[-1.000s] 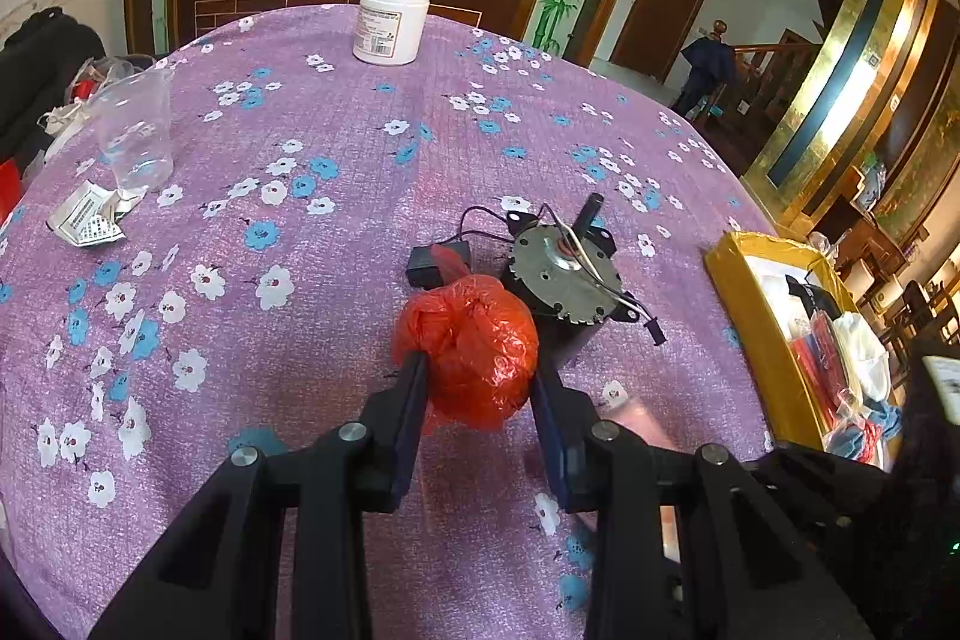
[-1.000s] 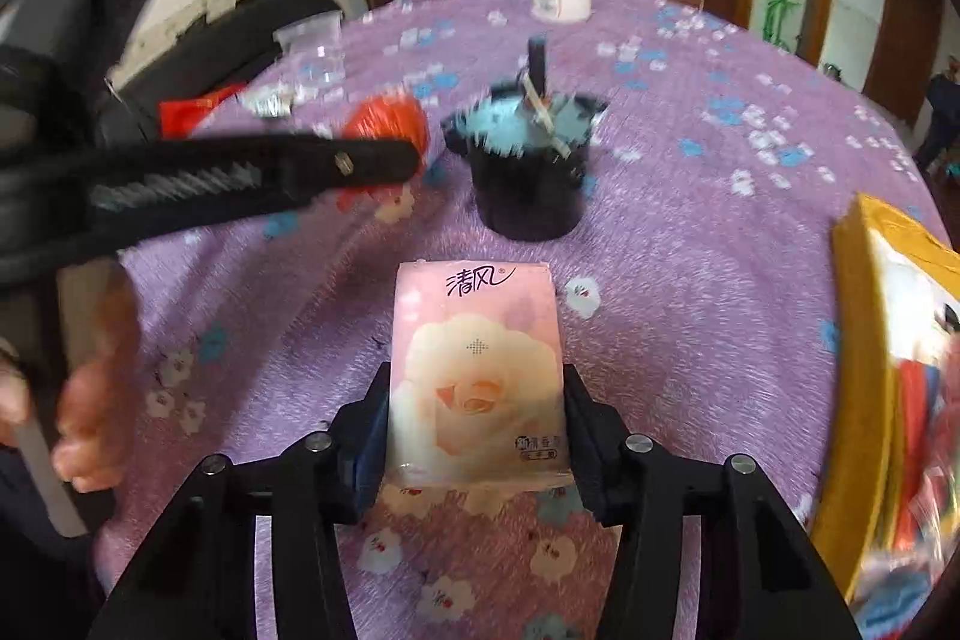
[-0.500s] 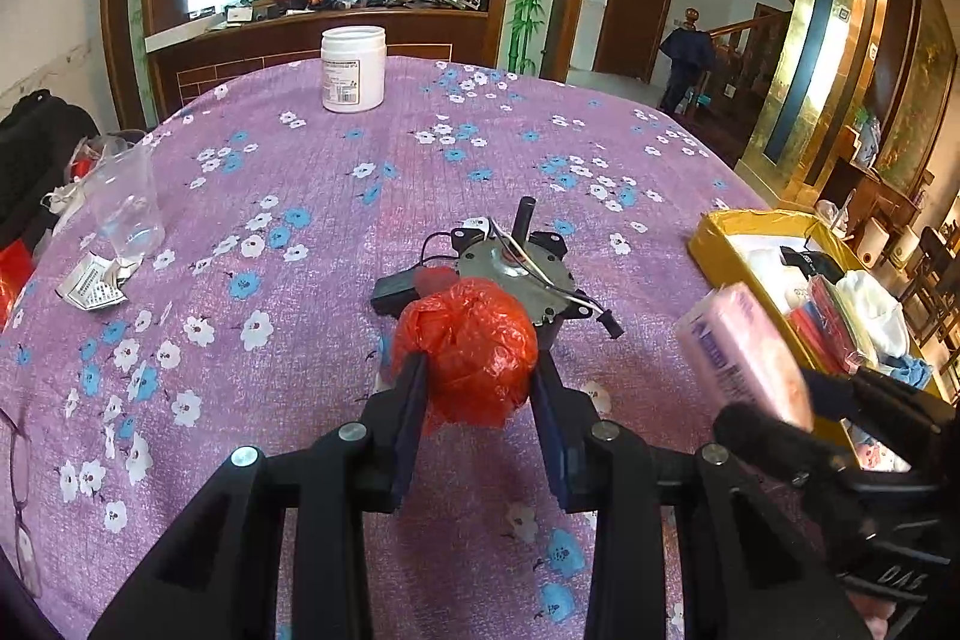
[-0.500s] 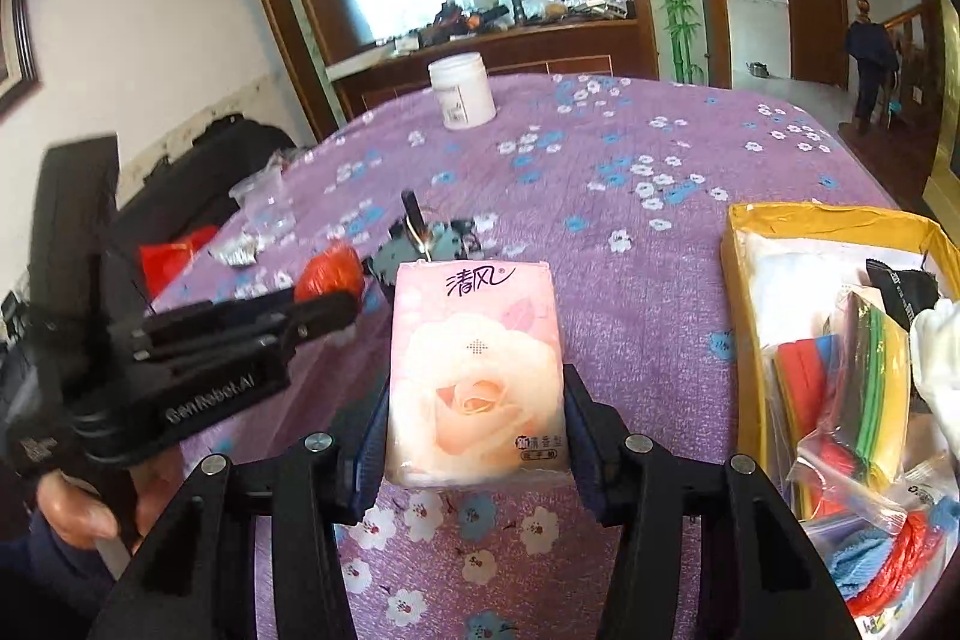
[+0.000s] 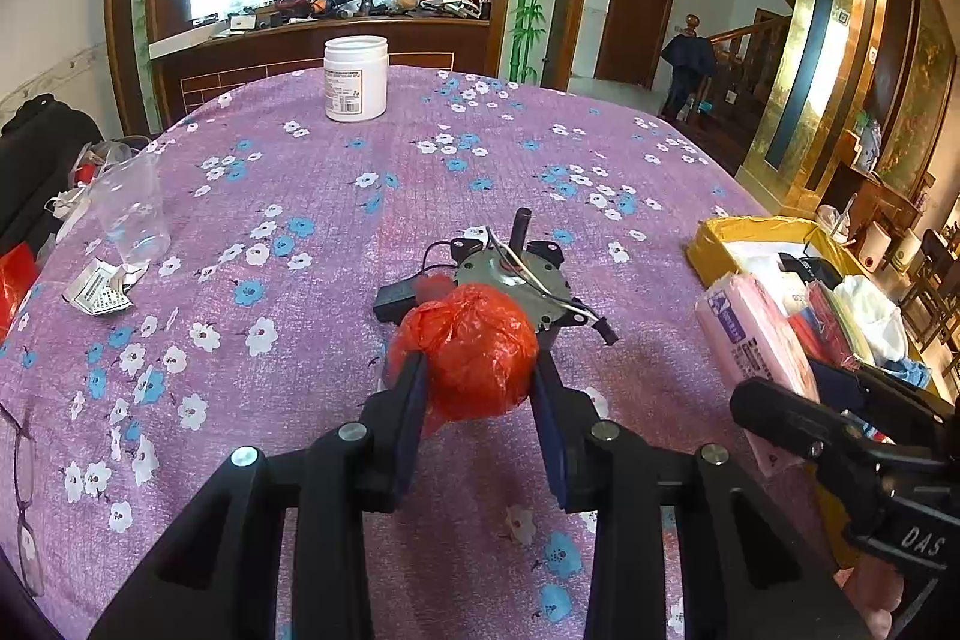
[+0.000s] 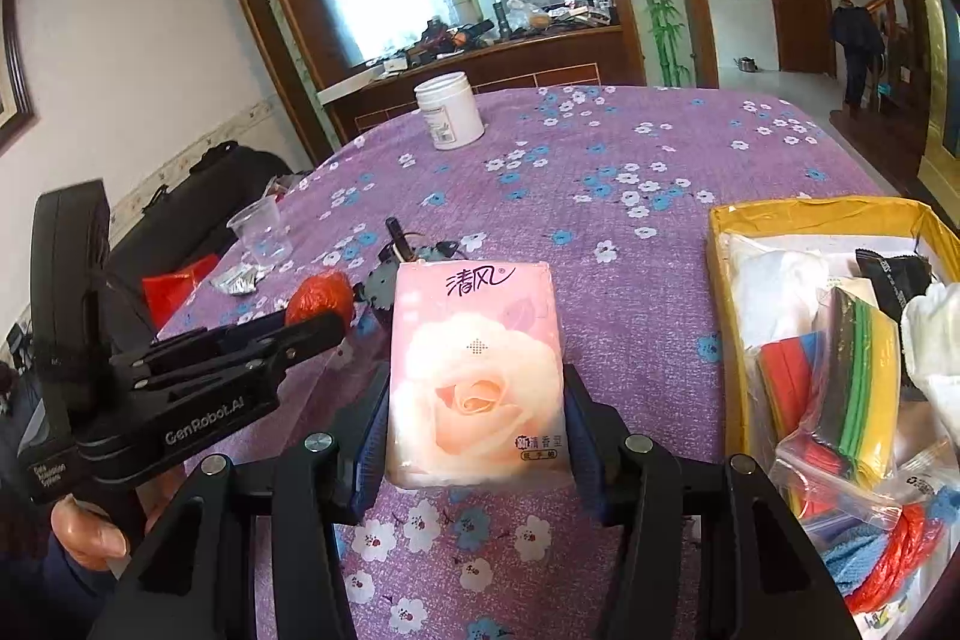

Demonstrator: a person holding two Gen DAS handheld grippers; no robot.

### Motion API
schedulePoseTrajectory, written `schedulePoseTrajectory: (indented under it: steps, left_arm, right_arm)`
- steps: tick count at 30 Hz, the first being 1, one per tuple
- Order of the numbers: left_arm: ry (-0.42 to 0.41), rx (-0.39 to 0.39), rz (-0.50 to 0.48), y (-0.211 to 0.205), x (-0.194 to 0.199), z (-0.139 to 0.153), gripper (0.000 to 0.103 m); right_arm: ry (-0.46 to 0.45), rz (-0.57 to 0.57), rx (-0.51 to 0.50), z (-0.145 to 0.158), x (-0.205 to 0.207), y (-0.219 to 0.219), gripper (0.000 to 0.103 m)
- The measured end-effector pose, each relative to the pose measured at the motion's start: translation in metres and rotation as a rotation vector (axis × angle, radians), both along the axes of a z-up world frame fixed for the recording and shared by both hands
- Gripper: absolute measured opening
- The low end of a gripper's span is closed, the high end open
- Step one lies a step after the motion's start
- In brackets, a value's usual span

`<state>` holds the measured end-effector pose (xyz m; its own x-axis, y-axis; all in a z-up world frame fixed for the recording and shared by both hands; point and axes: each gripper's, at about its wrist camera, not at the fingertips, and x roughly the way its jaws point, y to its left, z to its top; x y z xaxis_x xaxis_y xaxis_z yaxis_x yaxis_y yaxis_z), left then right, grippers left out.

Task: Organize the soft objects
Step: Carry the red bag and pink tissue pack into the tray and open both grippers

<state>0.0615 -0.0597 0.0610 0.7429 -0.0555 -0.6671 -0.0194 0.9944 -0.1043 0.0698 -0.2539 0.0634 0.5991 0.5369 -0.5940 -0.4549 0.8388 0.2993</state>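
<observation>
My left gripper (image 5: 477, 382) is shut on a crumpled red plastic bag (image 5: 471, 349), held above the purple flowered tablecloth (image 5: 300, 196). The same bag (image 6: 318, 298) shows at the left gripper's tip in the right wrist view. My right gripper (image 6: 474, 421) is shut on a pink tissue pack (image 6: 474, 370) printed with a rose, lifted off the table. That pack (image 5: 753, 334) appears at the right edge of the left wrist view. A yellow box (image 6: 729, 244) with several soft items stands to the right.
A small electric motor (image 5: 510, 274) with wires lies just beyond the red bag. A white jar (image 5: 355, 77) stands at the far side, a clear plastic cup (image 5: 135, 214) and crumpled paper (image 5: 99, 287) at the left. A person's hand (image 6: 90, 535) grips the left tool.
Both grippers have lifted and rolled level with their loads. The right gripper with the tissue pack has come into the left wrist view, beside the yellow box.
</observation>
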Motion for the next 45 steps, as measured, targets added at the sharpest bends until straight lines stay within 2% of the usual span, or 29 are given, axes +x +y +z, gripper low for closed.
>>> schedulePoseTrajectory:
  steps: [16, 32, 40, 45]
  left_arm:
    - [-0.085, 0.029, -0.066, -0.02, -0.014, 0.011, 0.033]
    - [-0.13, 0.065, -0.165, -0.049, -0.022, 0.007, 0.033]
    - [-0.131, 0.105, -0.169, -0.064, -0.025, 0.01, 0.033]
    - [-0.132, 0.12, -0.203, -0.08, -0.03, 0.017, 0.033]
  right_arm:
    - [-0.018, -0.05, 0.041, 0.006, -0.002, -0.013, 0.055]
    - [-0.042, -0.107, 0.115, 0.021, -0.001, -0.039, 0.055]
    - [-0.052, -0.119, 0.164, 0.029, -0.004, -0.056, 0.055]
    - [-0.077, -0.174, 0.196, 0.038, -0.005, -0.074, 0.055]
